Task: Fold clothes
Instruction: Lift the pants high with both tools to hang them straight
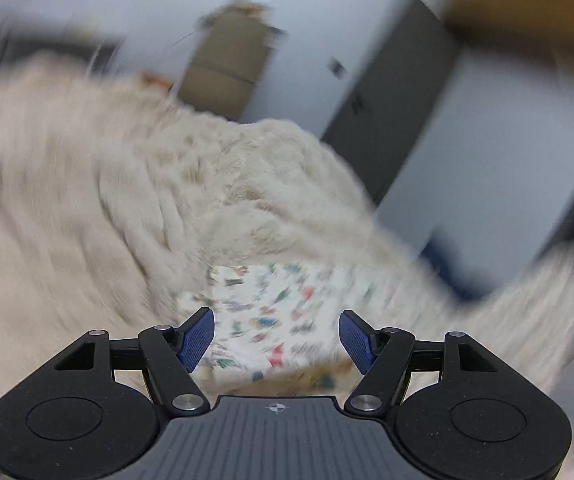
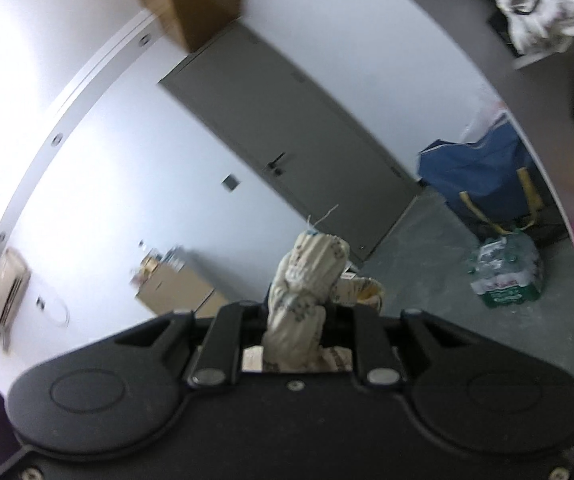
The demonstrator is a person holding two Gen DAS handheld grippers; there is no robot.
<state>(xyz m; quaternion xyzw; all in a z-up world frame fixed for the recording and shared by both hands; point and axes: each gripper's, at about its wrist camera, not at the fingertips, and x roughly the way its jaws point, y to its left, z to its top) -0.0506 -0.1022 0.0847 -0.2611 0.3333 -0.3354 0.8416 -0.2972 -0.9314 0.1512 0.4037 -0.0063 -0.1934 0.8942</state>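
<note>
Lifting garment (image 2: pixel 307 280) pinched in right gripper (image 2: pixel 297 320); left gripper (image 1: pixel 277 340), fingers spread, empty above blanket (image 1: pixel 87 200). Next, probably: grab free edge.

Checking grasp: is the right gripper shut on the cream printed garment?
Shut: the right gripper pinches the bunched cream printed garment between its fingers.

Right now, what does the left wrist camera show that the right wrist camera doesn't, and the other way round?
Only the left wrist view shows a fluffy cream blanket and a white garment with small colourful prints lying ahead of the open left tool, whose blue pads are apart with nothing gripped. Only the right wrist view shows the right tool shut on a bunched cream printed cloth, a blue bag with yellow handles and a shrink-wrapped pack of water bottles. Both show the grey door and white walls.
</note>
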